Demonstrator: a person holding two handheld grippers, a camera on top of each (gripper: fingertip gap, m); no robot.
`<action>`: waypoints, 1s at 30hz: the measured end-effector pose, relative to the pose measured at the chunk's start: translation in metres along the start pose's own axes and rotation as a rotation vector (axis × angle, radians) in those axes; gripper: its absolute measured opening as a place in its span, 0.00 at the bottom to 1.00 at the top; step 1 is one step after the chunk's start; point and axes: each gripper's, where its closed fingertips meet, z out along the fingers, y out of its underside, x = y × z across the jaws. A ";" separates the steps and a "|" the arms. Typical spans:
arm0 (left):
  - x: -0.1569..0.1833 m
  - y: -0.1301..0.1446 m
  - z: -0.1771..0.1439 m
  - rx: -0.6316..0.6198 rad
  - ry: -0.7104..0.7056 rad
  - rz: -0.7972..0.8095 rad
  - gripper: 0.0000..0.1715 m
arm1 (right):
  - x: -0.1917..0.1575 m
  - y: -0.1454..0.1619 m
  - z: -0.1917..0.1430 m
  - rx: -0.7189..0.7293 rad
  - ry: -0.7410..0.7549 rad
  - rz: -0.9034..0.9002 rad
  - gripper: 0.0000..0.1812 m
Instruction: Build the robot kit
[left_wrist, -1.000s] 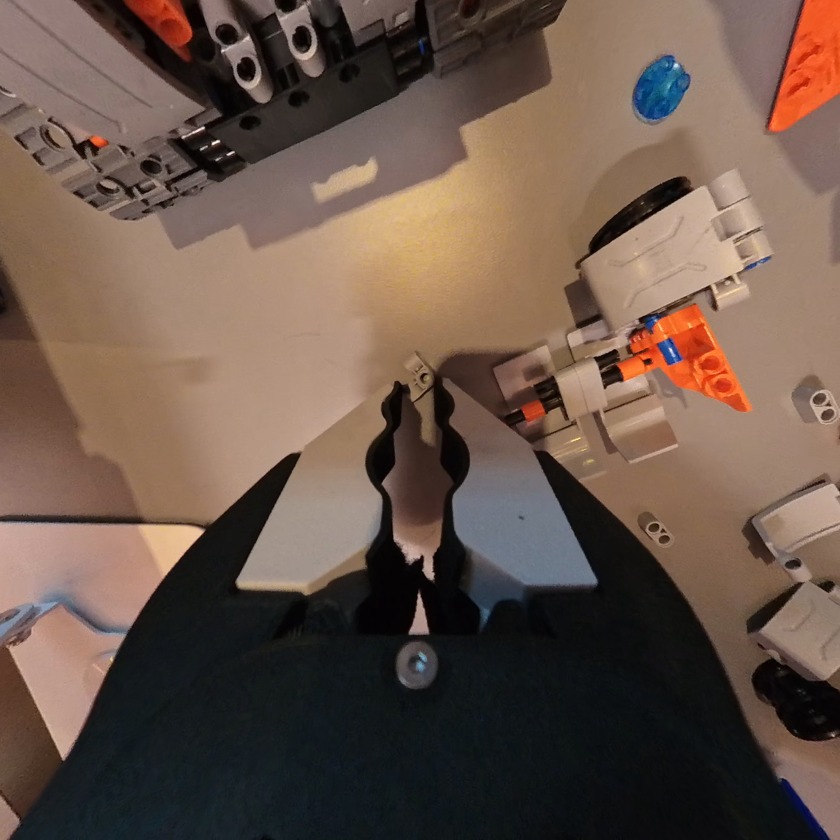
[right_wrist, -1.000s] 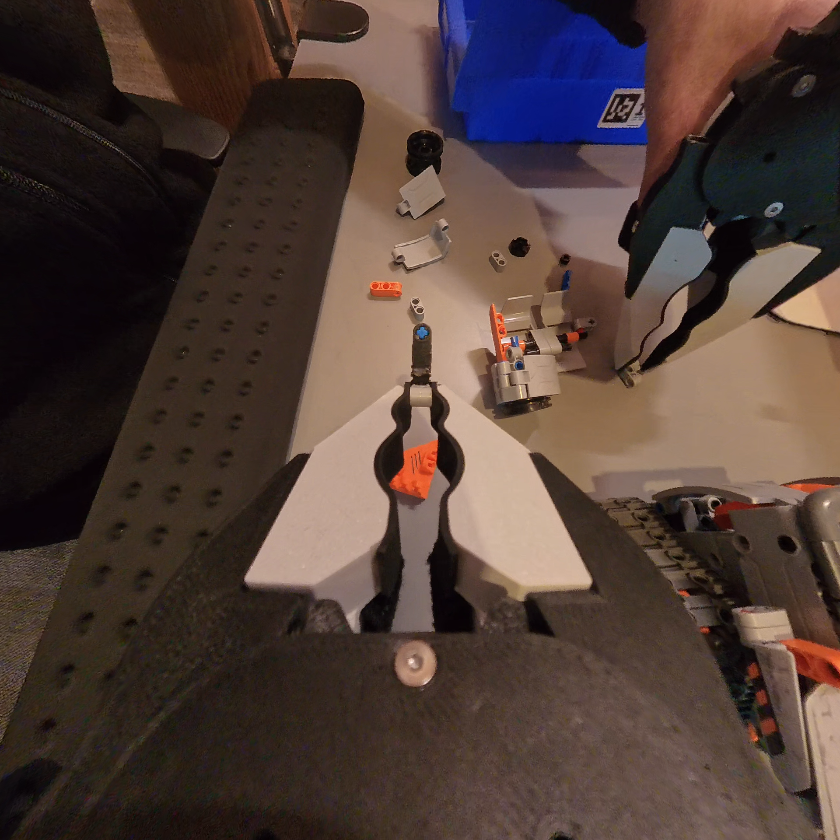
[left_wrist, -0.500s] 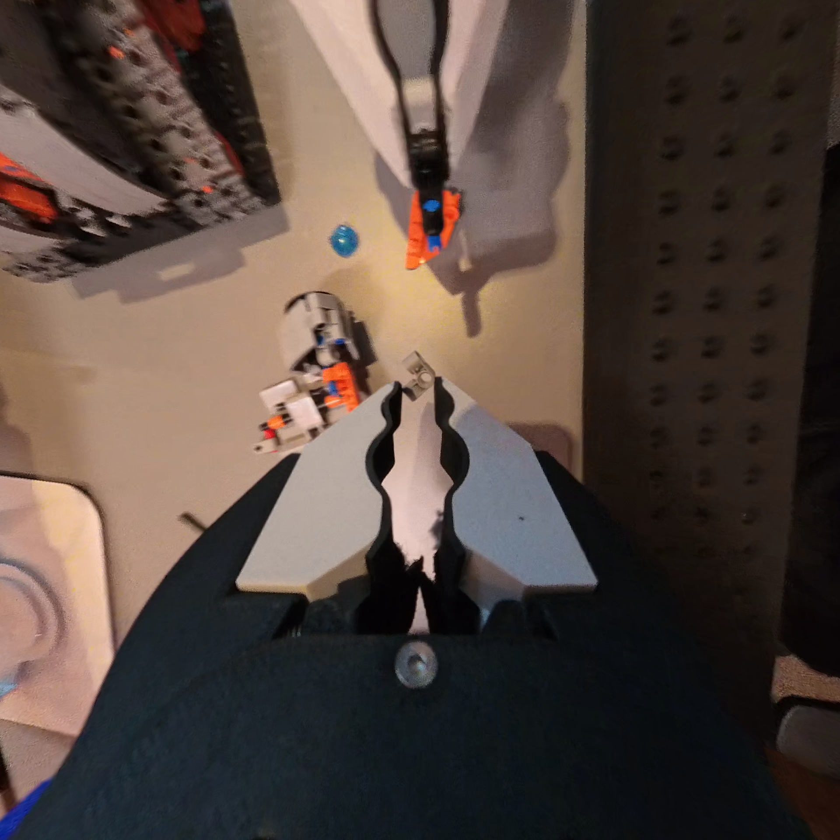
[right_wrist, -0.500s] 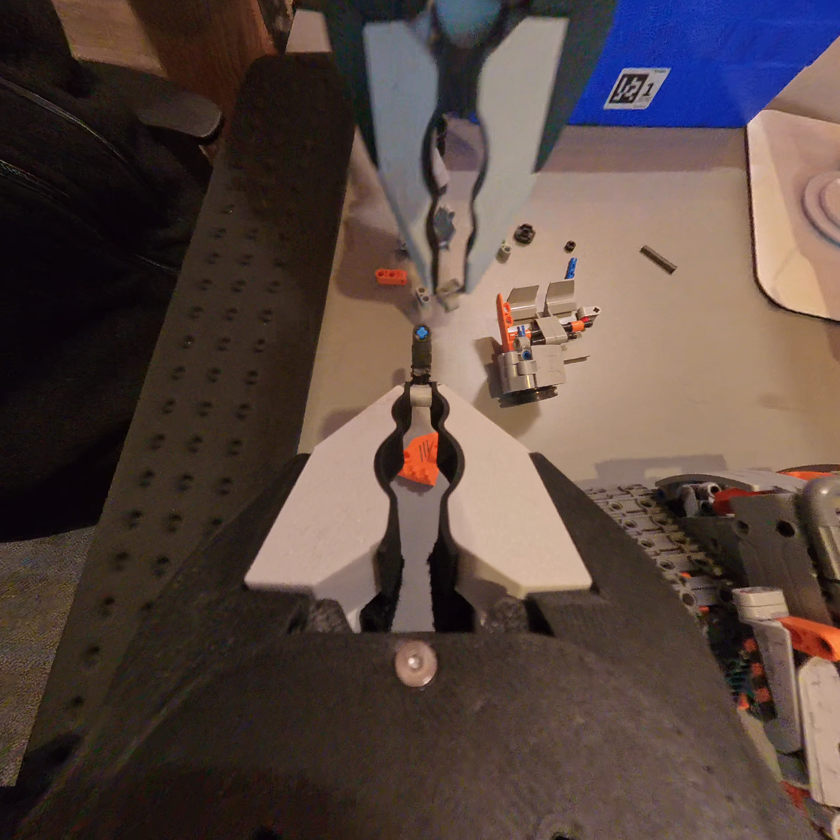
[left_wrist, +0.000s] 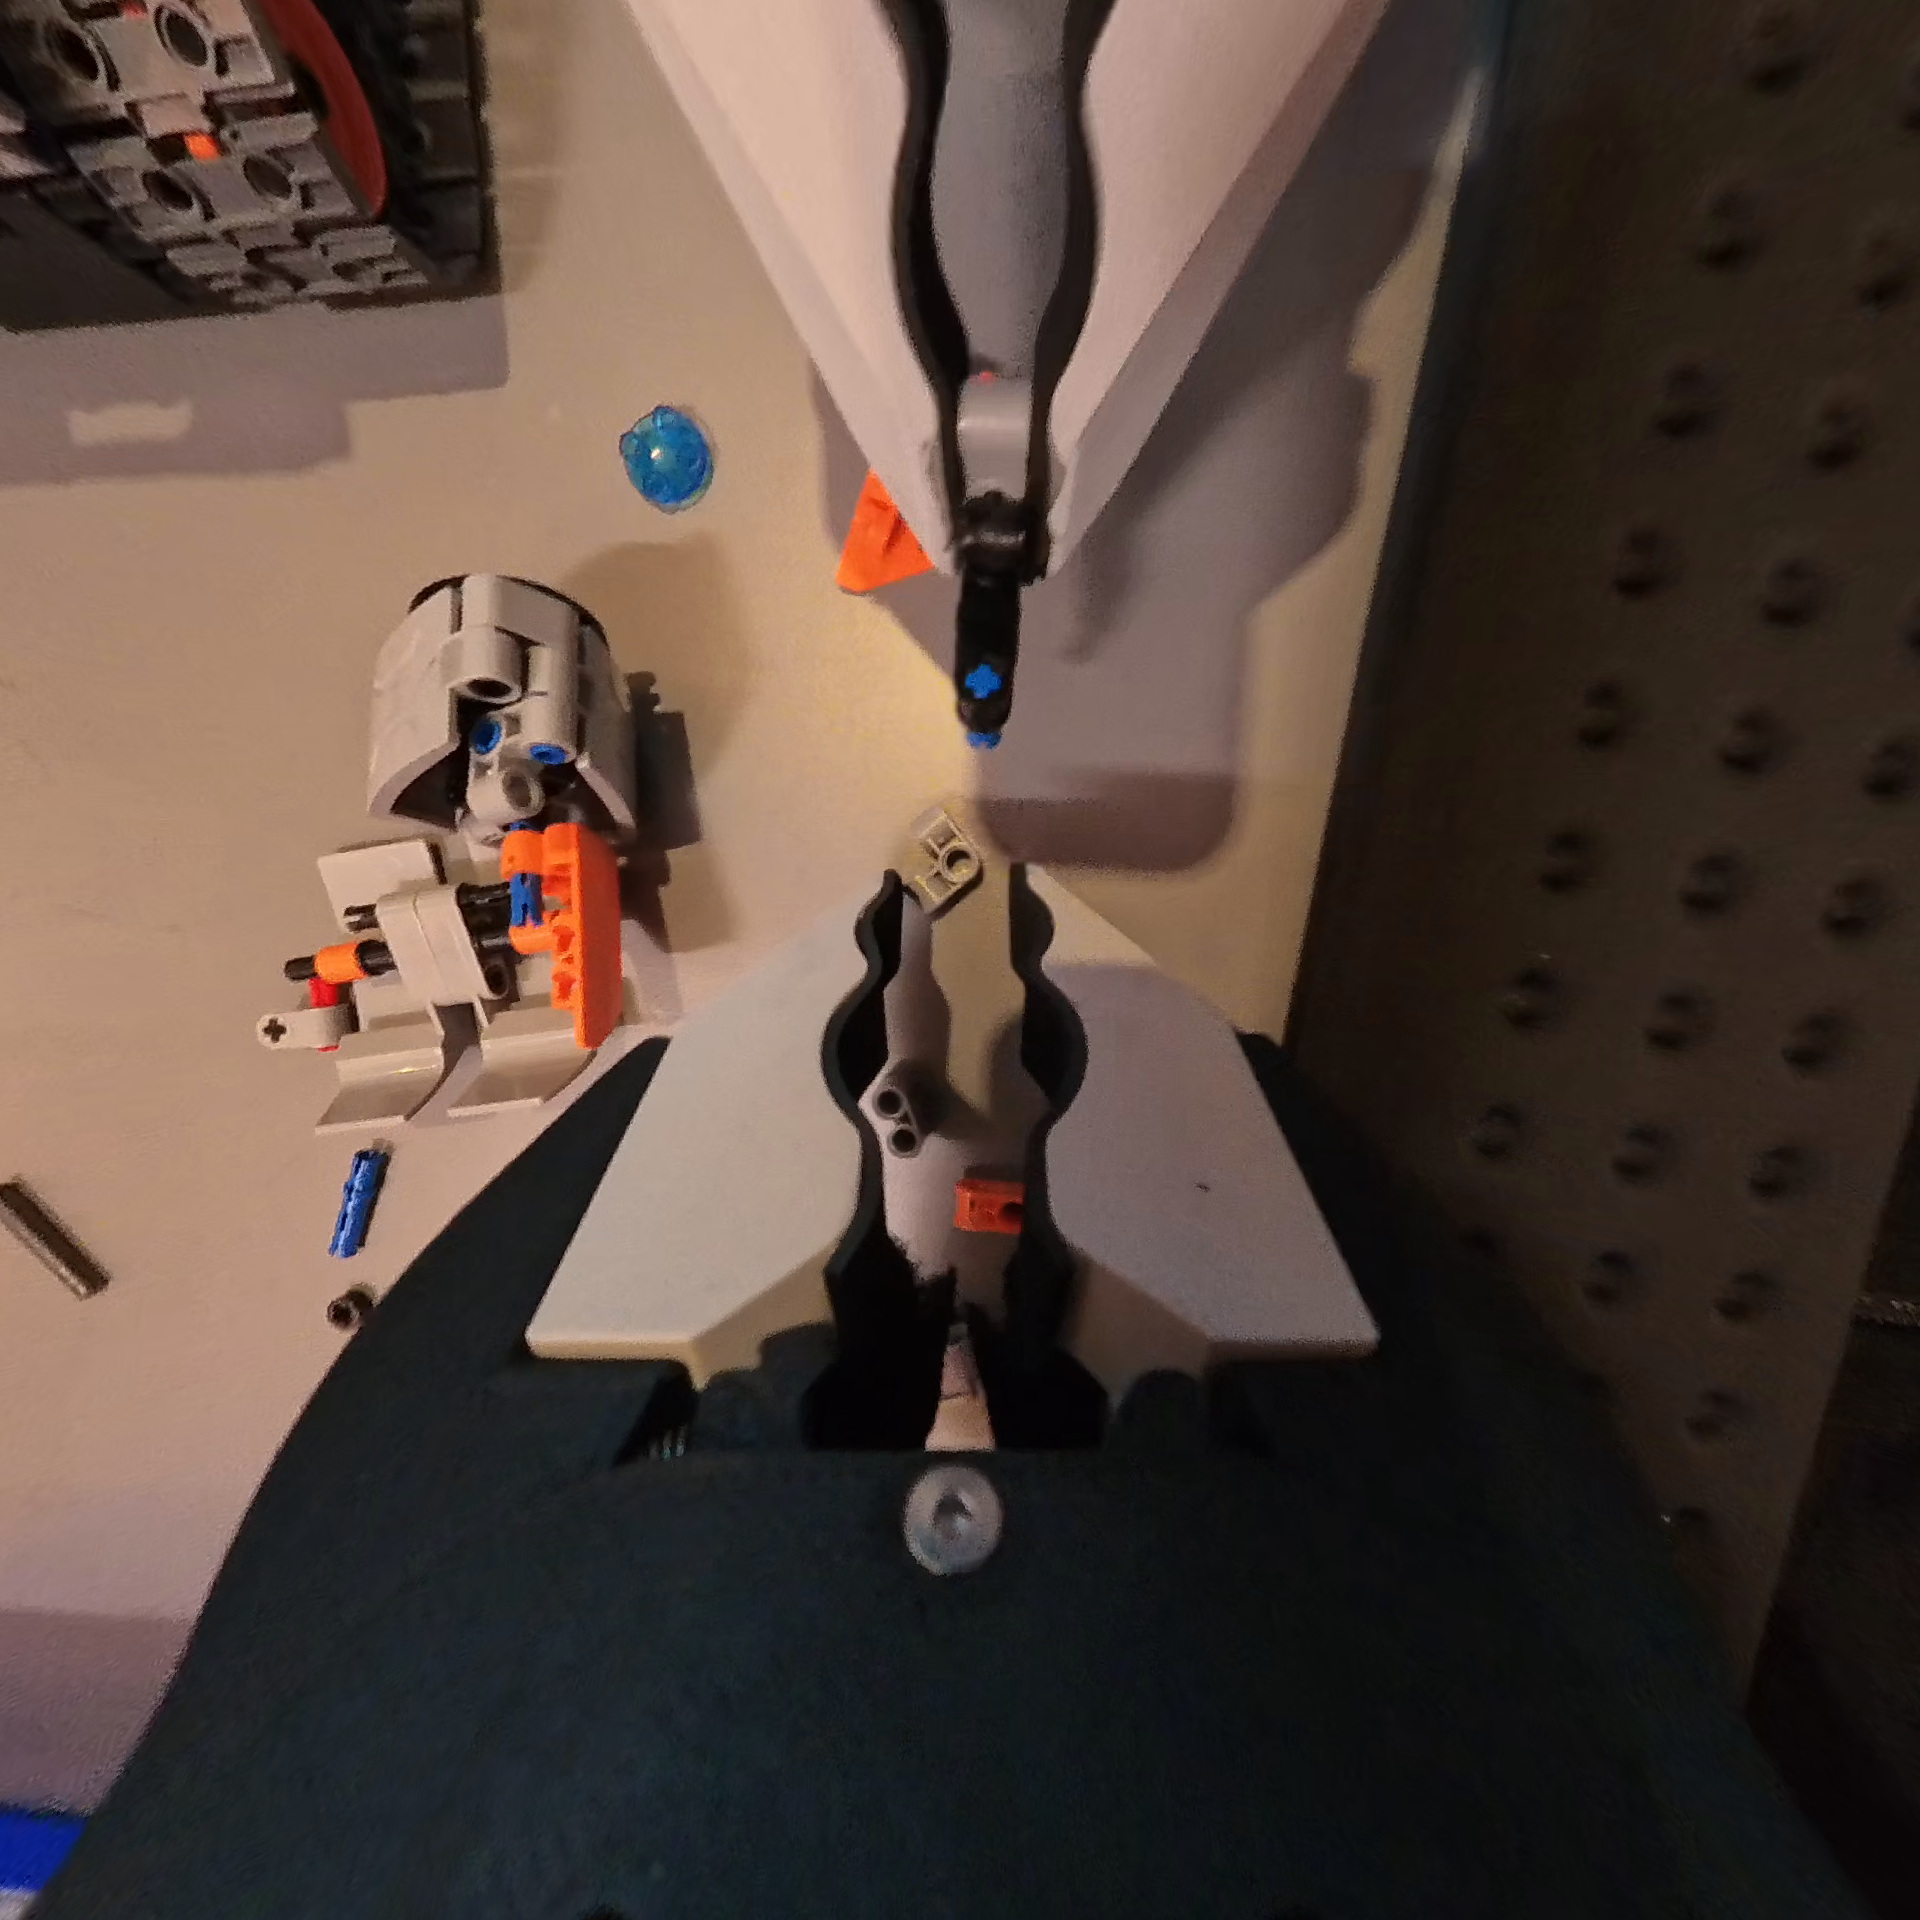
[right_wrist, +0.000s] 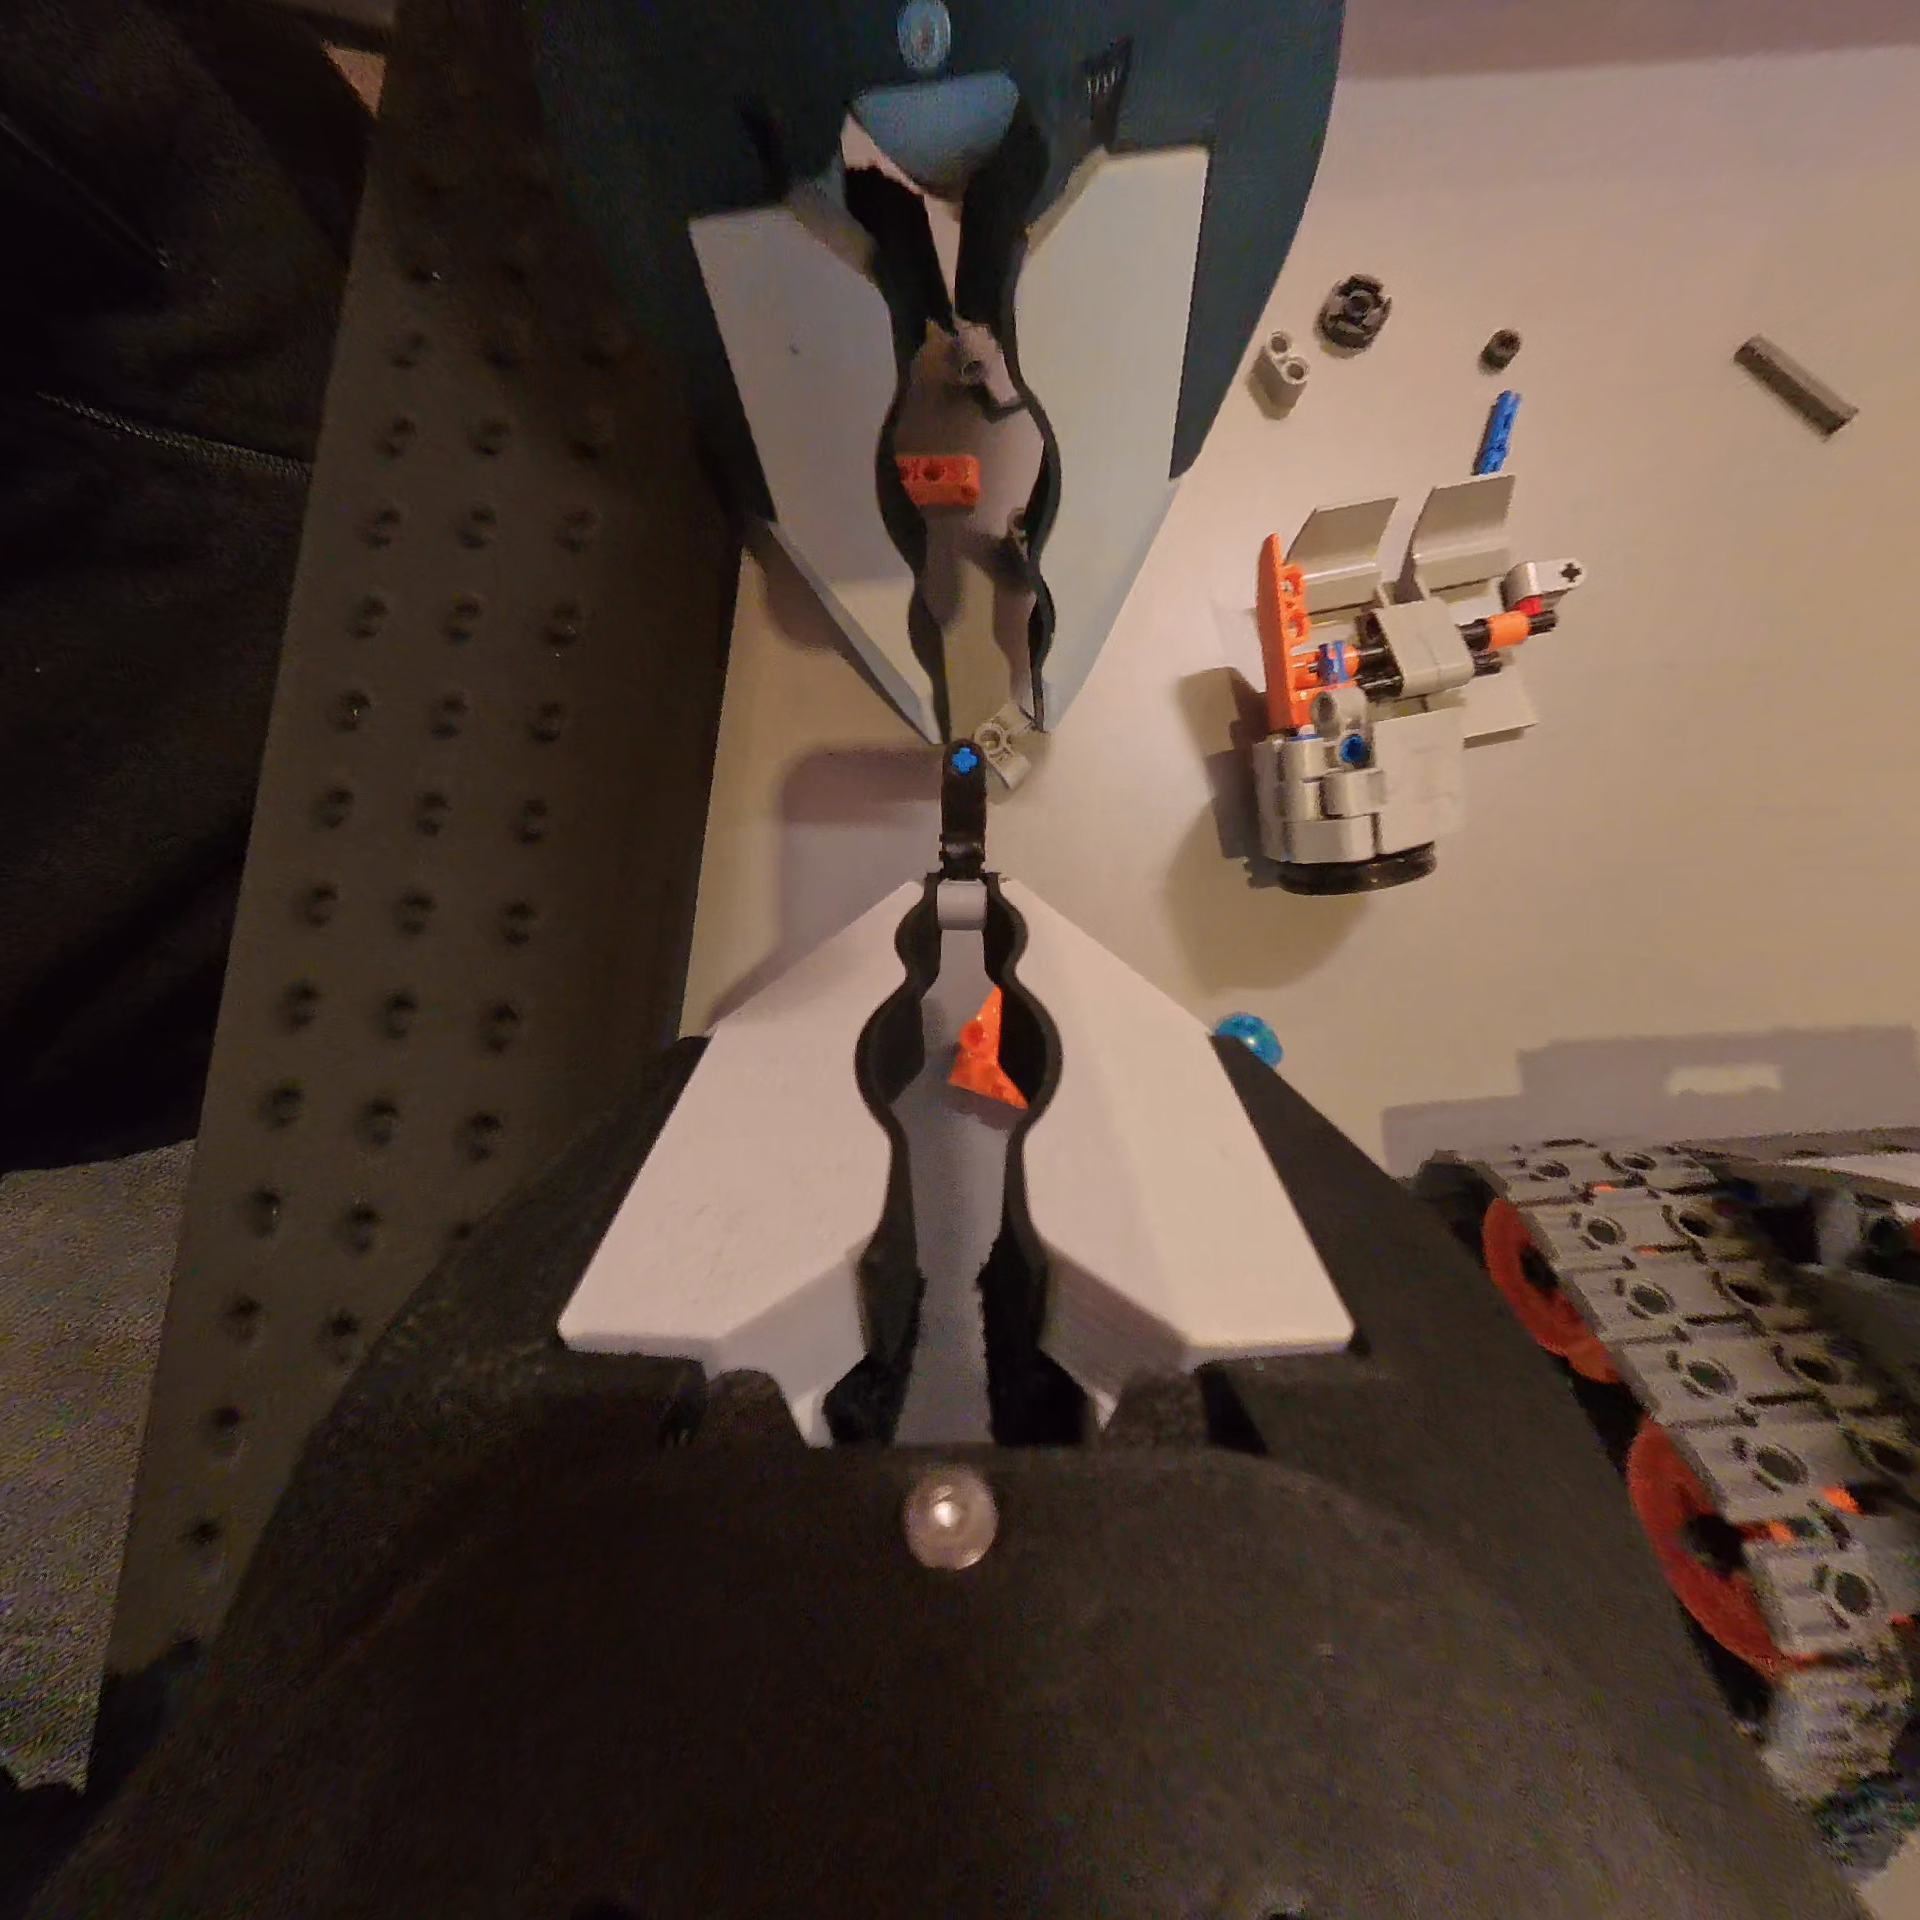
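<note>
**Two grippers tip to tip, each pinching a small part**

The left gripper (left_wrist: 951, 878) is closed on a small tan-grey connector piece (left_wrist: 945, 858), which sits tilted at the very tips of its fingers. Facing it, tip to tip, the right gripper (right_wrist: 961, 902) is clamped on a short assembly: a light grey sleeve caught between the tips, with a black link (right_wrist: 964, 795) sticking straight out ahead and a blue cross-shaped pin end (right_wrist: 965, 757) at its far end. The blue end and the connector piece are just beside each other — whether they touch cannot be told.

Through the gap between the left gripper's fingers, a grey two-hole piece (left_wrist: 900, 1120) and a small orange piece (left_wrist: 987, 1205) lie on the beige tabletop (left_wrist: 187, 748) beneath. An orange wedge piece (right_wrist: 983, 1062) shows the same way under the right gripper.

To one side of the grippers lies a small grey, orange and black sub-assembly (left_wrist: 488, 862) with a black wheel at one end; near it are a translucent blue round stud (left_wrist: 667, 458), a blue pin (left_wrist: 357, 1201), a dark axle rod (left_wrist: 52, 1238) and a small black bush (left_wrist: 351, 1309). A larger tracked model (right_wrist: 1704, 1351) with grey tread links and orange wheels sits at the table's edge of both views. On the other side runs a dark perforated panel (right_wrist: 416, 831).
</note>
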 end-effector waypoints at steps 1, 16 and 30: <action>0.003 -0.001 -0.001 0.013 0.015 0.007 0.10 | -0.001 0.001 0.002 -0.009 -0.007 0.002 0.03; -0.001 -0.033 -0.025 0.283 0.018 0.061 0.02 | 0.004 -0.017 0.001 0.093 -0.005 0.039 0.05; -0.002 -0.028 -0.025 0.315 0.038 0.076 0.02 | 0.005 -0.032 0.010 0.121 0.031 0.003 0.03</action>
